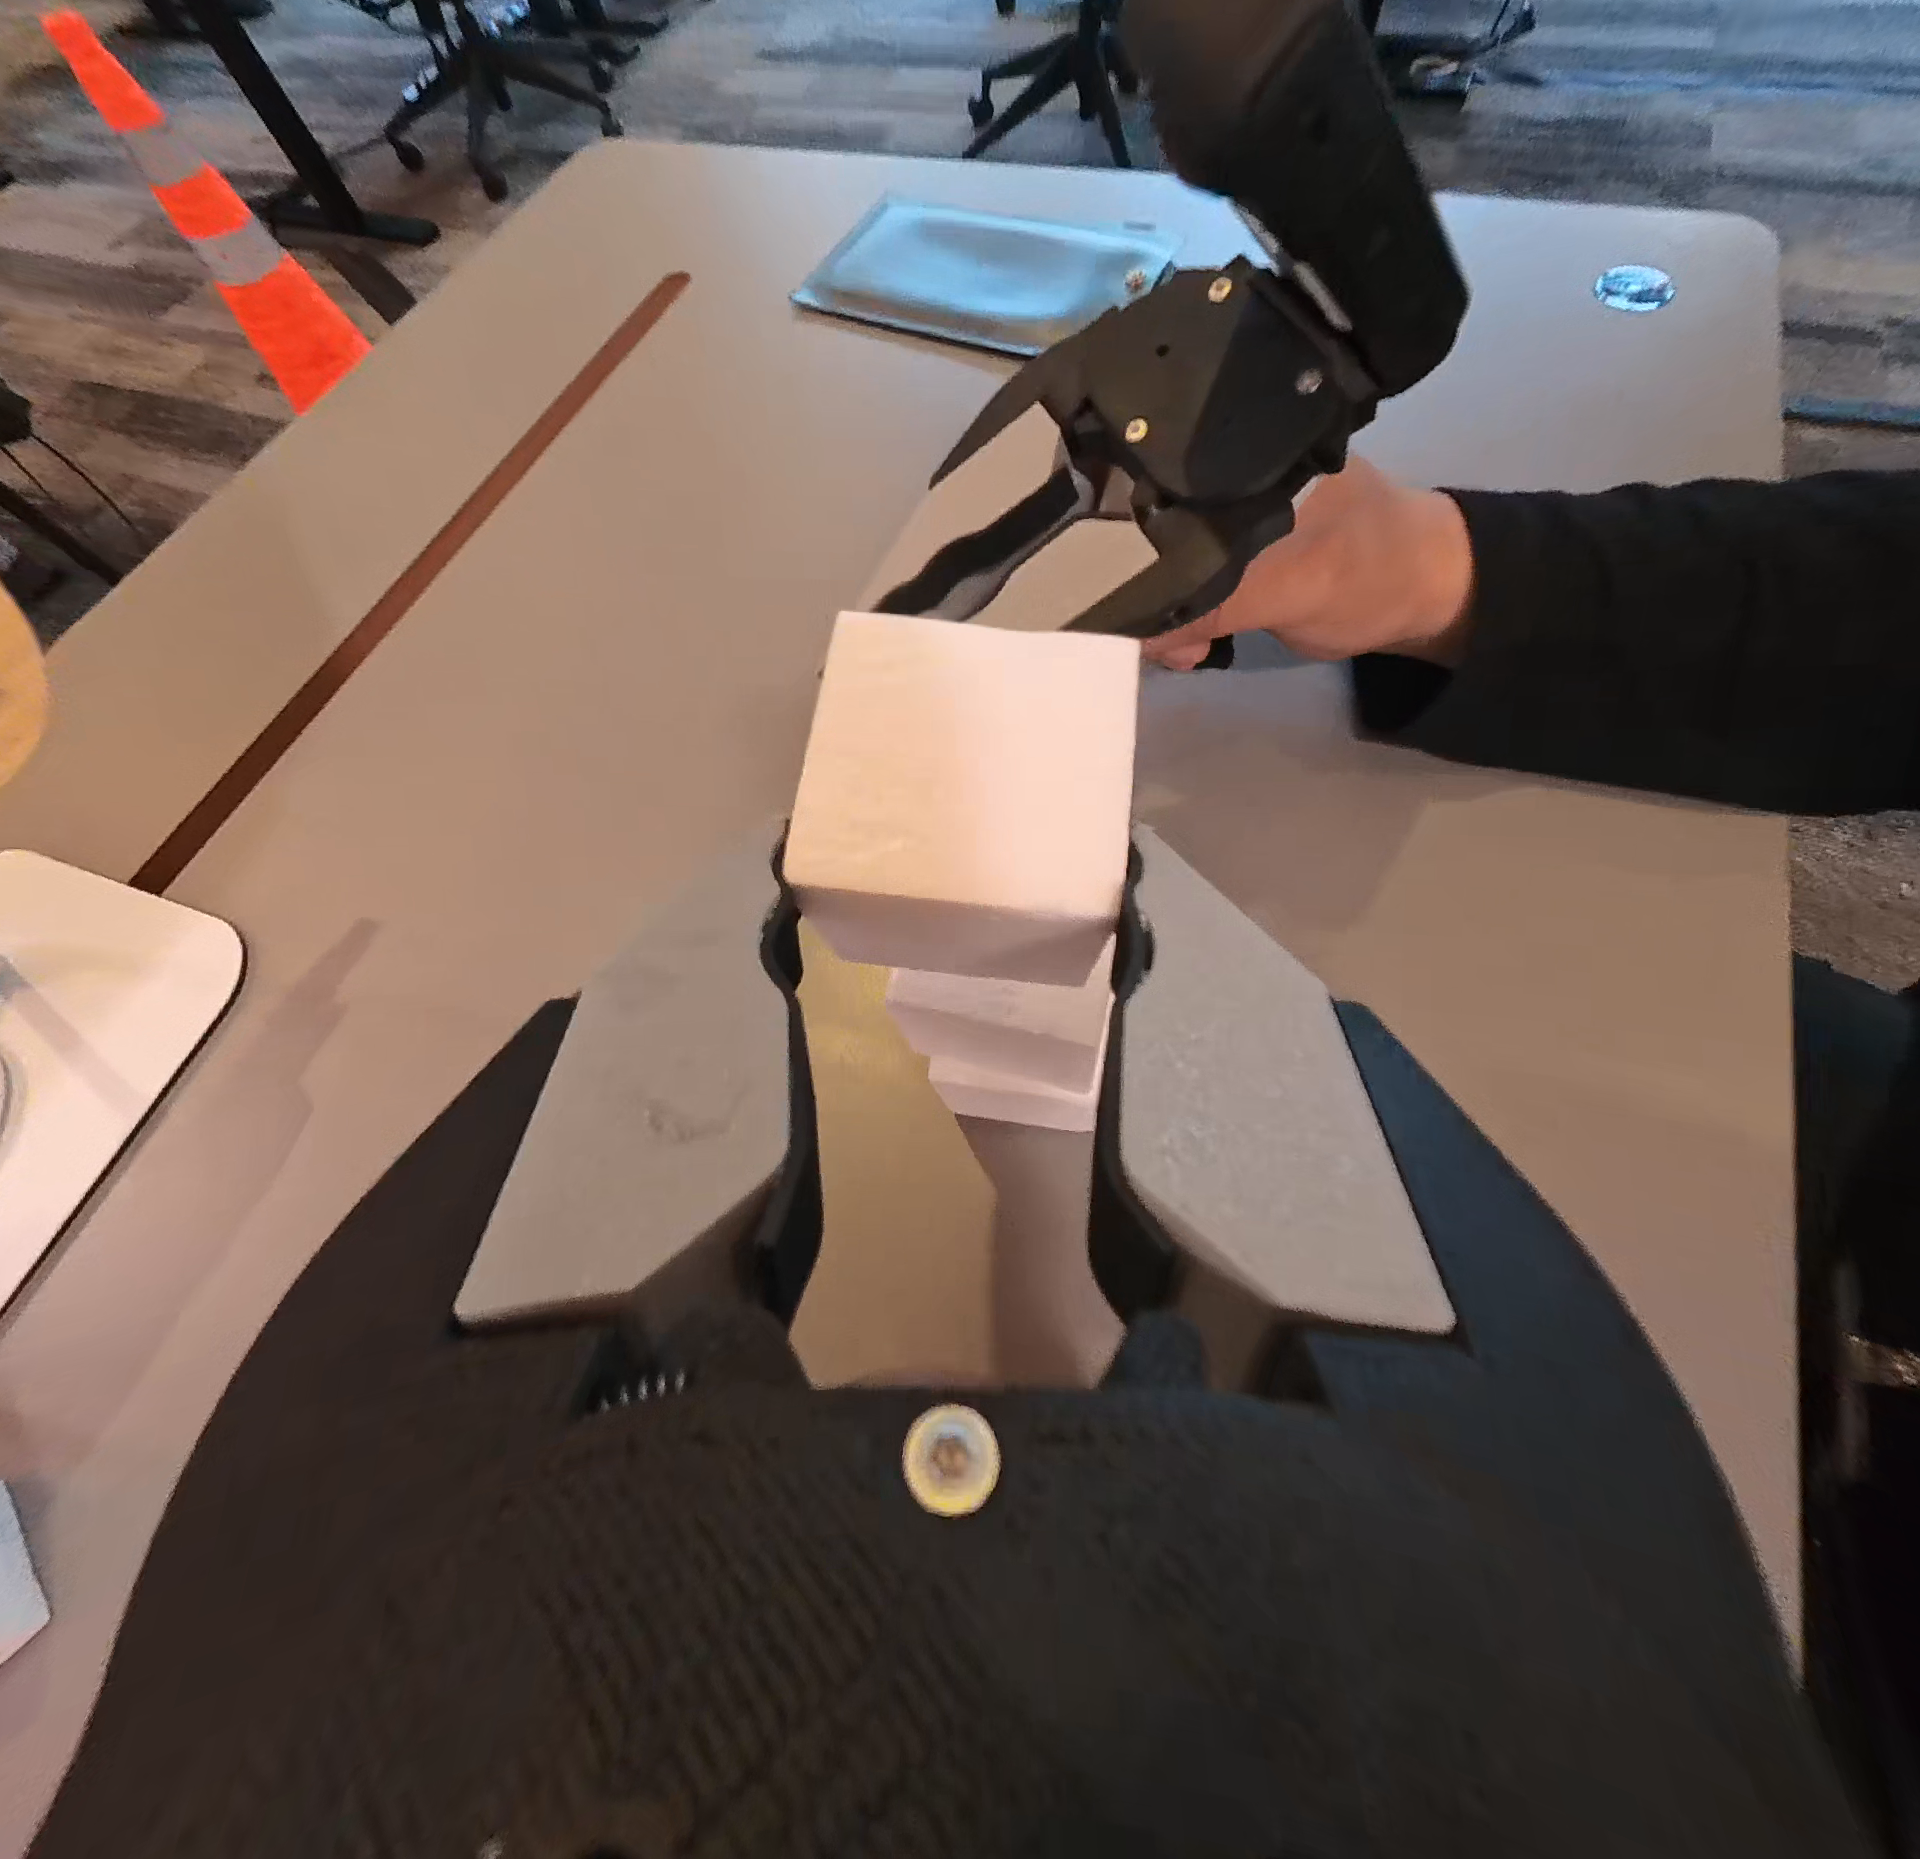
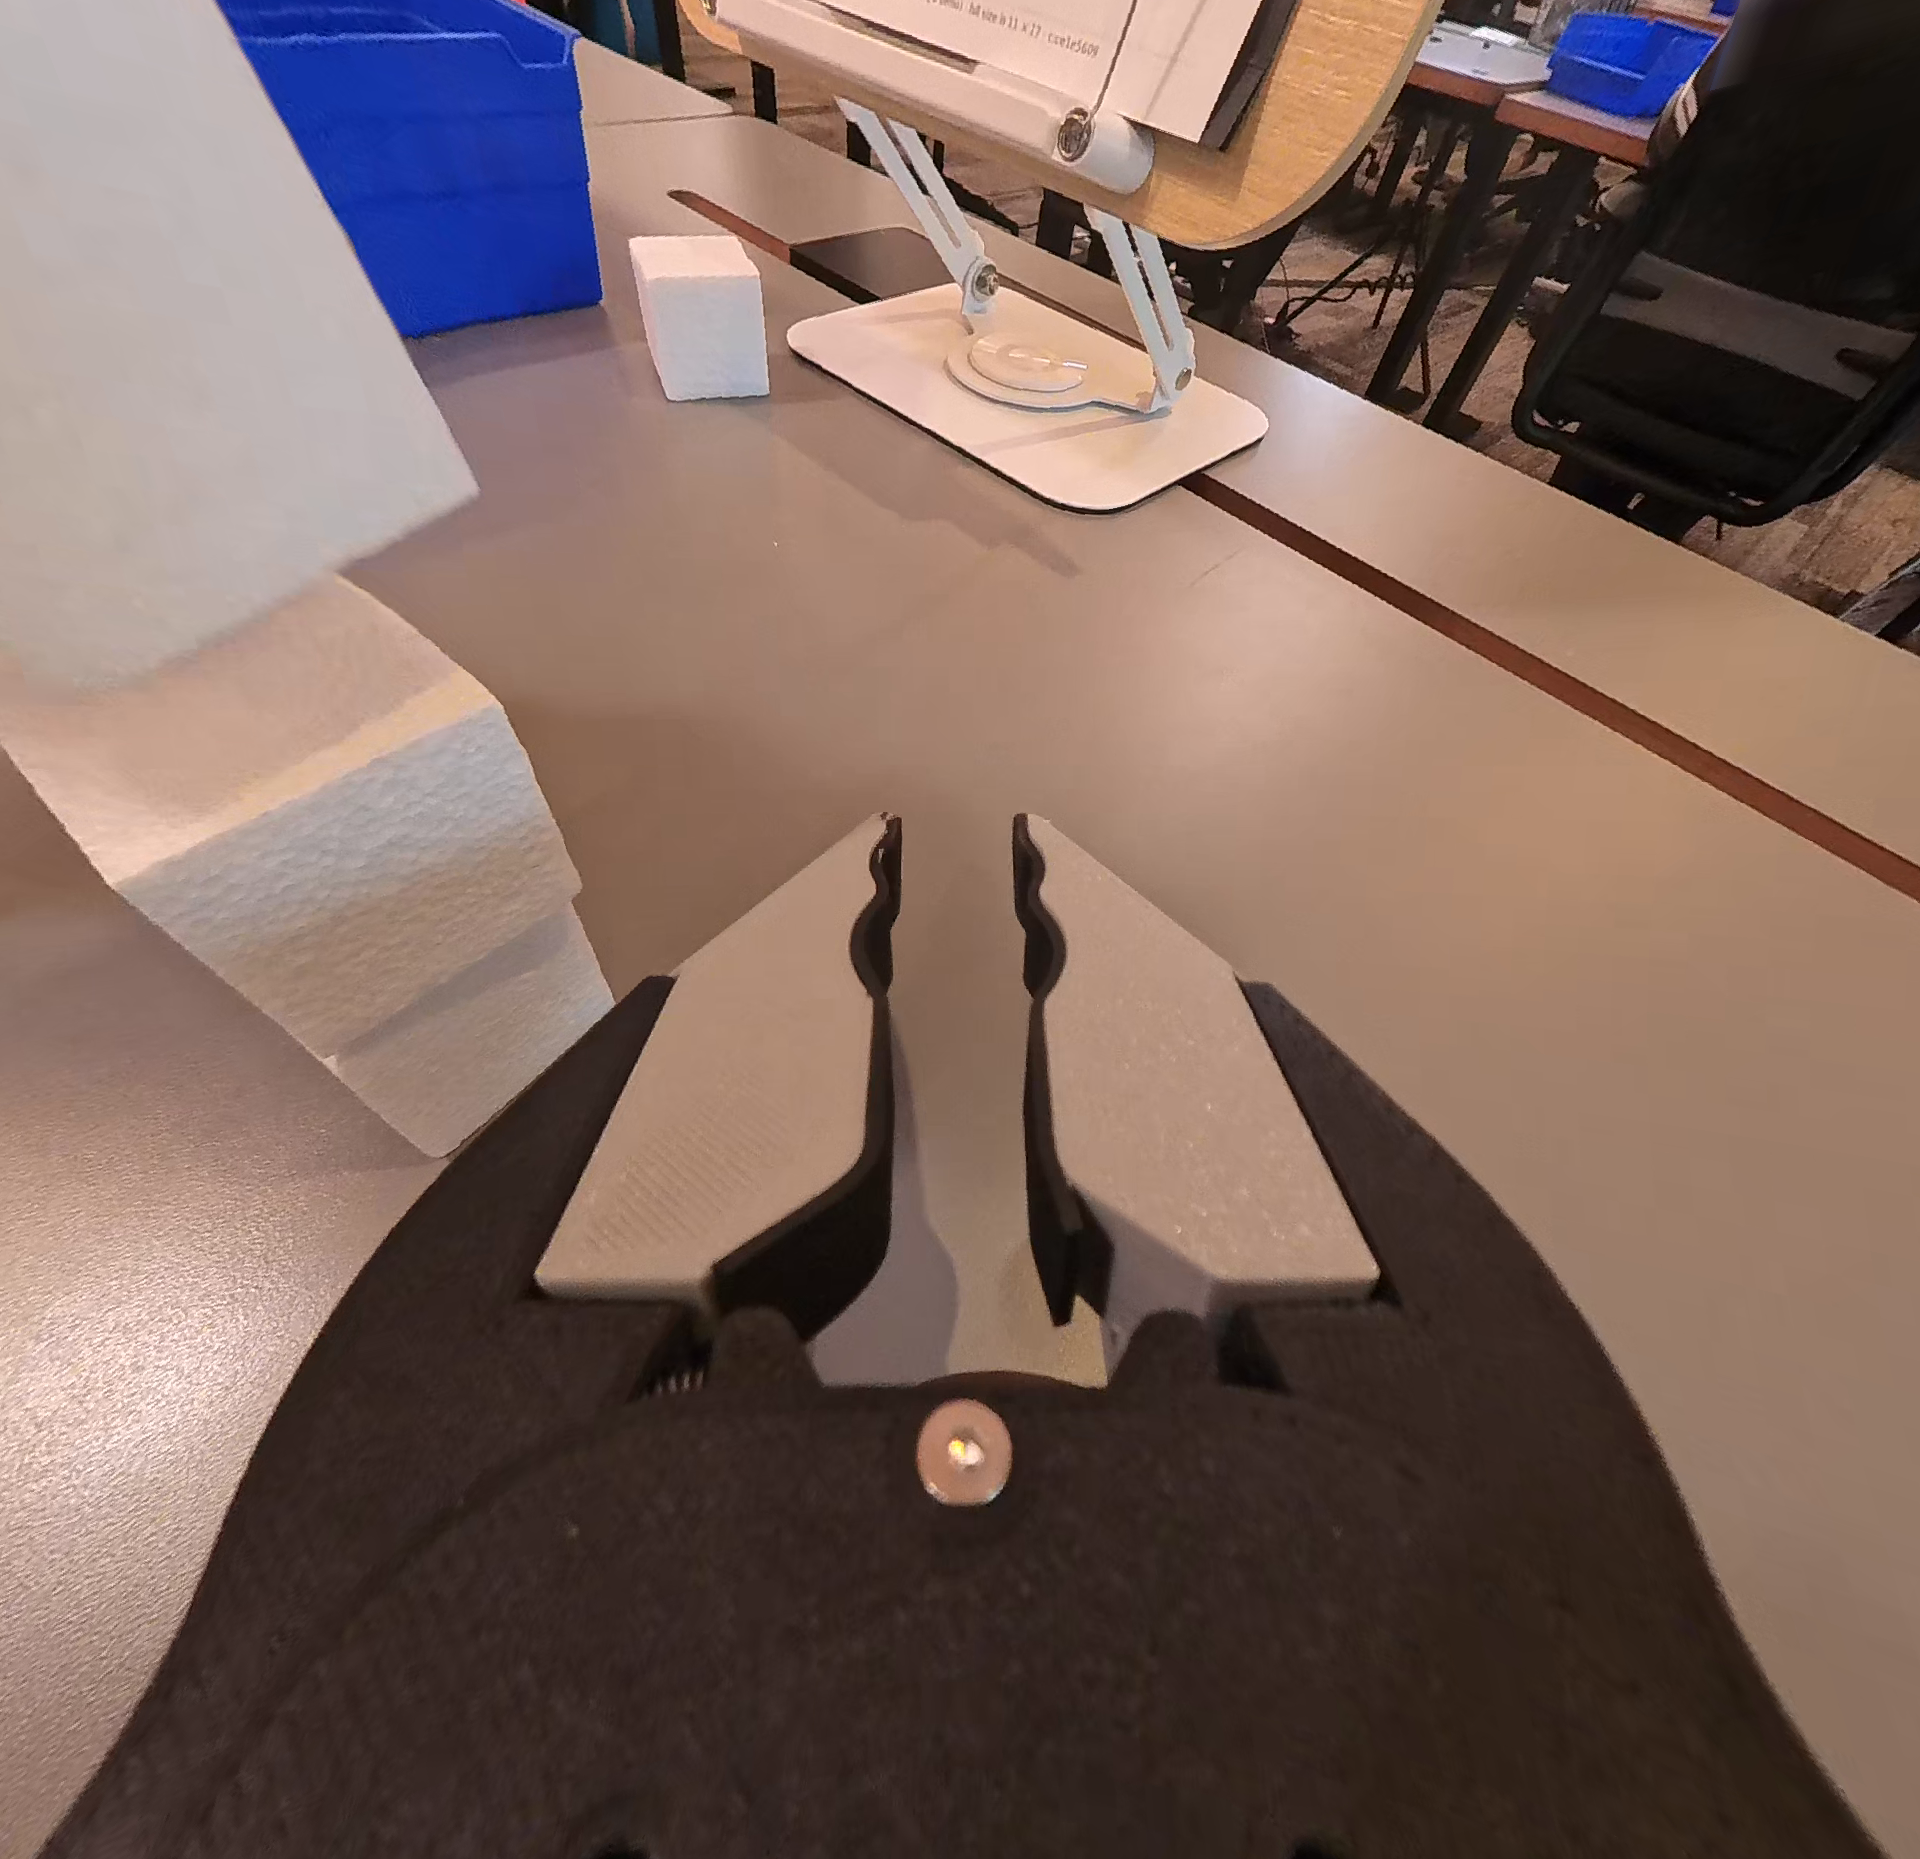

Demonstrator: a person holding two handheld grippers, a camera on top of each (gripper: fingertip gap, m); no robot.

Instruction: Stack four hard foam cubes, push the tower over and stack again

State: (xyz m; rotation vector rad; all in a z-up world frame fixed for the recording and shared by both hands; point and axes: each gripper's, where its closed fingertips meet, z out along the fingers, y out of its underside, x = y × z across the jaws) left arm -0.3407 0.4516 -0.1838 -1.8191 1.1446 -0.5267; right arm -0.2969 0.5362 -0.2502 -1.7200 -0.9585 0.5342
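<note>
A tower of white foam cubes point(image 1: 1003, 1030) stands on the grey table point(image 1: 520, 666), its layers slightly offset. My left gripper point(image 1: 956, 916) is shut on the top cube point(image 1: 961, 781), one fingertip against each side. I cannot tell whether this cube rests on the stack or hangs just above it. In the right wrist view the top cube point(image 2: 156, 251) is blurred at upper left, over the lower cubes point(image 2: 312, 822). My right gripper point(image 2: 954, 833) is empty with a narrow gap between its fingers. It hovers just behind the tower point(image 1: 909, 542). Another foam cube point(image 2: 701, 318) sits apart.
A white document stand point(image 2: 1039, 407) stands beyond the loose cube, and its base also shows in the left wrist view point(image 1: 104, 1030). A blue bin point(image 2: 416, 147) is behind the tower. A metal tray point(image 1: 987, 271) lies far back. An orange cone point(image 1: 208, 220) and office chairs stand on the floor. About 12 cm separates my left fingertips from my right.
</note>
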